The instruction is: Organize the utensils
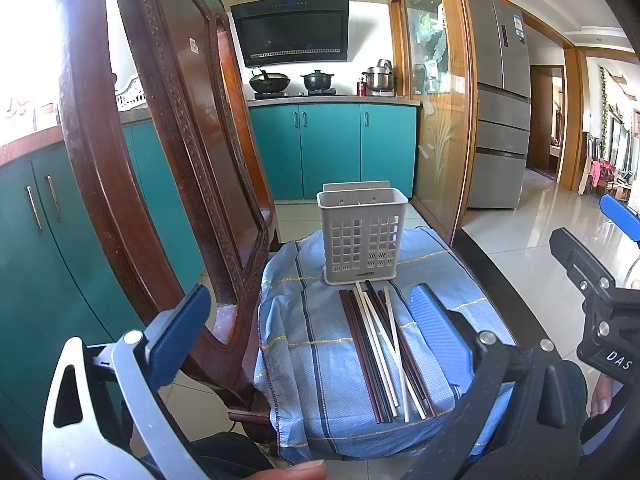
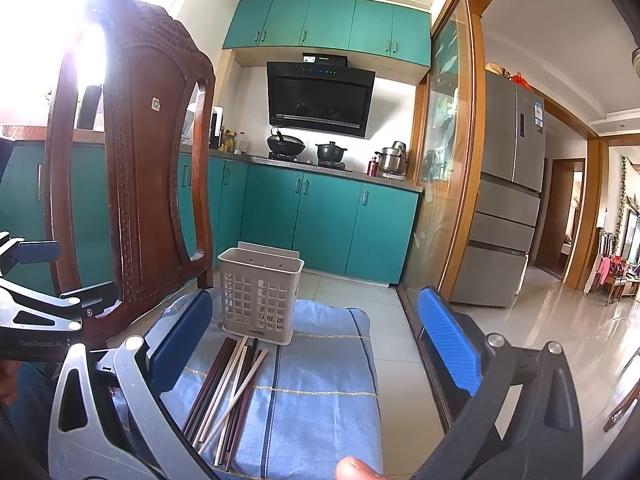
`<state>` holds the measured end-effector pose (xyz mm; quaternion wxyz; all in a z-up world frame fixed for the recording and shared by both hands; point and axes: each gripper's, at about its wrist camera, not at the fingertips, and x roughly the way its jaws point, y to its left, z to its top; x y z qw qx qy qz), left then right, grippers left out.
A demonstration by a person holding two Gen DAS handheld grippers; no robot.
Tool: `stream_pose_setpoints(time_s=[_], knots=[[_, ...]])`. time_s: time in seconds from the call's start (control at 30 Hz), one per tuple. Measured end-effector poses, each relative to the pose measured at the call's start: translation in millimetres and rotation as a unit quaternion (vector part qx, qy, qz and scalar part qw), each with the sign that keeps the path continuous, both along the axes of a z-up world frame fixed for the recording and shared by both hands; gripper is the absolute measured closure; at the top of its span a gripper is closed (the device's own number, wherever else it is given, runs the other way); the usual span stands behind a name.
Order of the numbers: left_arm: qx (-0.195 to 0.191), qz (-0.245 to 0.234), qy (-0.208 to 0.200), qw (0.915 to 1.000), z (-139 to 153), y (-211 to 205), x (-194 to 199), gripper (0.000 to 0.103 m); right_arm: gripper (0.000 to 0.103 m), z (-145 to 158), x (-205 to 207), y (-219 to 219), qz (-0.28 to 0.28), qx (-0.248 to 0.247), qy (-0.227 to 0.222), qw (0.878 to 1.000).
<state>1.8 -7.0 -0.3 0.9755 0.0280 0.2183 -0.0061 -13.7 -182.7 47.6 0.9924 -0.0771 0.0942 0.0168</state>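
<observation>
Both grippers spread wide and empty, chopsticks waiting in front of the holder.

My left gripper (image 1: pixel 308 332) hangs above the near end of the chopsticks (image 1: pixel 384 350) with its pads apart and nothing between them; my right gripper (image 2: pixel 316 338) is just as wide open, off to the right of the holder (image 1: pixel 362 236). The chopsticks lie in a loose, crossing bundle on the blue cloth (image 1: pixel 320 380), tips touching the holder's base. I judge the first pick is the step: I would take one outer stick mid-length, away from the crossings, lift it clear, tip it upright and lower it into the holder's open top. The wooden chair back (image 1: pixel 180 140) stands left of the holder.
</observation>
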Motion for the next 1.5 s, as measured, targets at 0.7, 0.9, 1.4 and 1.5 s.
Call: stream_pose_setpoints(time_s=[0.7, 0.9, 1.4, 1.5], knots=[[0.002, 0.004, 0.013, 0.9999, -7, -1, 2, 0.004, 0.003, -6, 3, -3, 0.0, 0.004, 0.005, 1.0], [0.002, 0.004, 0.02, 0.9998, -11, 0, 6, 0.004, 0.003, -7, 4, -4, 0.0, 0.004, 0.007, 1.0], [0.01, -0.001, 0.041, 0.9991, -23, -6, 14, 0.004, 0.003, -15, 12, -9, -0.006, 0.008, 0.025, 1.0], [0.012, -0.001, 0.046, 0.9989, -27, -7, 17, 0.004, 0.003, -18, 15, -12, -0.009, 0.009, 0.031, 0.999]])
